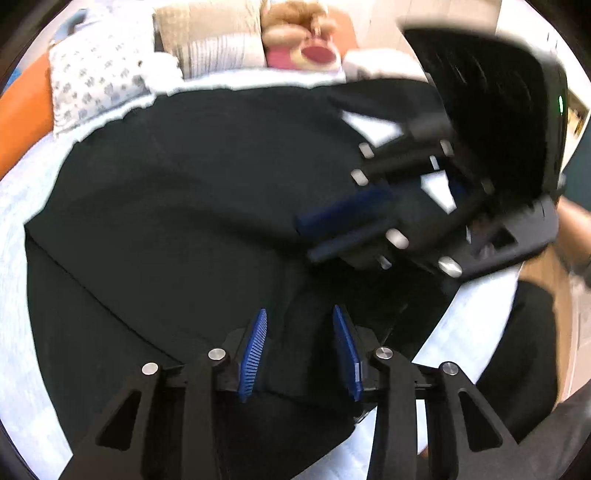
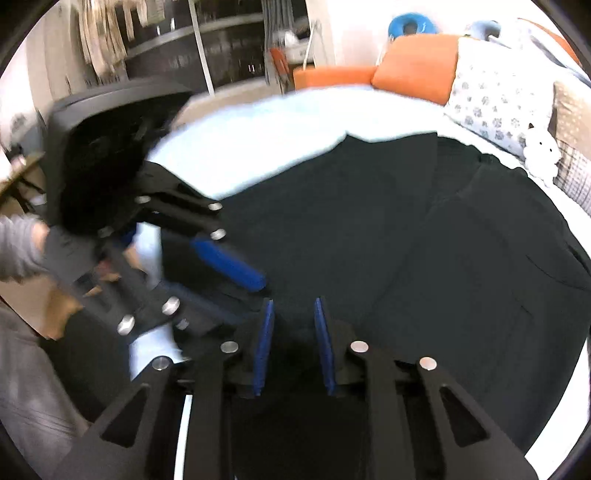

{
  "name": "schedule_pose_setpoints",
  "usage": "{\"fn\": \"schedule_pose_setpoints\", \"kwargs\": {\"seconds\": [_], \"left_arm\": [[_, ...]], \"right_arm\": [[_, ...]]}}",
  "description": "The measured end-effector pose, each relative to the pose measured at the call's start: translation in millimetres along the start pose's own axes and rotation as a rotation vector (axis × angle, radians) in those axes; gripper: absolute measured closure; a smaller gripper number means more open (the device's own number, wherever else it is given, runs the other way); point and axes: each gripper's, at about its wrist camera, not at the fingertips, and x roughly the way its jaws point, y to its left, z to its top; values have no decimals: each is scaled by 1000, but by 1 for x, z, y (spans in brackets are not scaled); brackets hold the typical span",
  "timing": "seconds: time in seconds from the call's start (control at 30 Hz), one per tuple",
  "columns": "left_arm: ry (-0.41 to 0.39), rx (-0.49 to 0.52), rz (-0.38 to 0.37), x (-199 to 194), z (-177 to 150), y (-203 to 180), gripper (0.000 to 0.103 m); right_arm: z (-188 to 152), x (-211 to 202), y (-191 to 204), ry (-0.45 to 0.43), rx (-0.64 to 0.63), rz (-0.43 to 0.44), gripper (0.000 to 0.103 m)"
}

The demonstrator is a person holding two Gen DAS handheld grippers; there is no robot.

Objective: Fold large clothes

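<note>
Bed (image 2: 280, 122), pale blue sheet. Orange headboard (image 2: 413, 70) along far edge. Patterned pillow (image 1: 96, 85), beige pillow (image 1: 214, 40), plush toy (image 1: 299, 40) at head. Dark shelving (image 2: 192, 55) and hanging clothes (image 2: 103, 33) against back wall.

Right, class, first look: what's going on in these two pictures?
A person holds a two-finger gripper in each hand over a large black garment spread on a bed with a pale blue sheet. The left gripper and right gripper both point down at the near edge of the cloth, jaws apart, with dark fabric showing between the blue pads. Neither clearly pinches it. Pillows and a plush toy lie at the head of the bed.
</note>
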Motion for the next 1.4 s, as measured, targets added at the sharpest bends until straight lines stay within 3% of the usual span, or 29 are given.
{"fn": "schedule_pose_setpoints", "kwargs": {"seconds": [0.13,0.2,0.3,0.33,0.37,0.4,0.43,0.47,0.57,0.77,0.9,1.03,1.13,1.2,1.3,1.33,1.4], "left_arm": [[12,74,60,7,-6,-11,60],[34,83,48,9,0,-9,60],[57,41,-20,0,16,-6,60],[48,26,-44,-5,27,-1,57],[33,13,-66,-12,39,0,48],[5,-1,-83,-22,54,2,39],[-39,-21,-100,-34,77,7,22],[-66,-34,-121,-39,94,9,17],[-115,-88,-190,-43,150,17,13],[-186,-148,-126,11,257,26,10],[-180,-225,-126,65,296,29,10],[-128,-337,-204,112,307,28,10],[-104,-356,-220,132,298,21,10],[-69,-340,-192,146,296,15,10],[-41,-324,-184,155,291,15,10],[-37,-320,-179,155,290,15,10],[-32,-310,-166,155,288,18,10]], "right_arm": [[-11,21,-12,75,-5,-92,82],[-19,18,-21,62,47,-68,82],[-26,-8,-31,2,141,-80,66],[-31,-27,-36,-46,186,-74,53],[-37,-44,-40,-84,217,-74,40],[-46,-69,-47,-138,259,-101,33],[-57,-97,-55,-188,293,-148,30],[-70,-123,-65,-222,323,-195,29],[-110,-188,-94,-287,405,-355,25],[-227,-309,-169,-451,691,-629,12],[-285,-343,-210,-473,827,-719,12],[-304,-348,-253,-429,896,-743,12],[-308,-343,-280,-382,926,-710,13],[-310,-336,-290,-348,940,-673,17],[-311,-324,-300,-302,943,-648,31],[-311,-319,-303,-287,944,-623,46],[-308,-311,-304,-248,944,-614,55]]}}
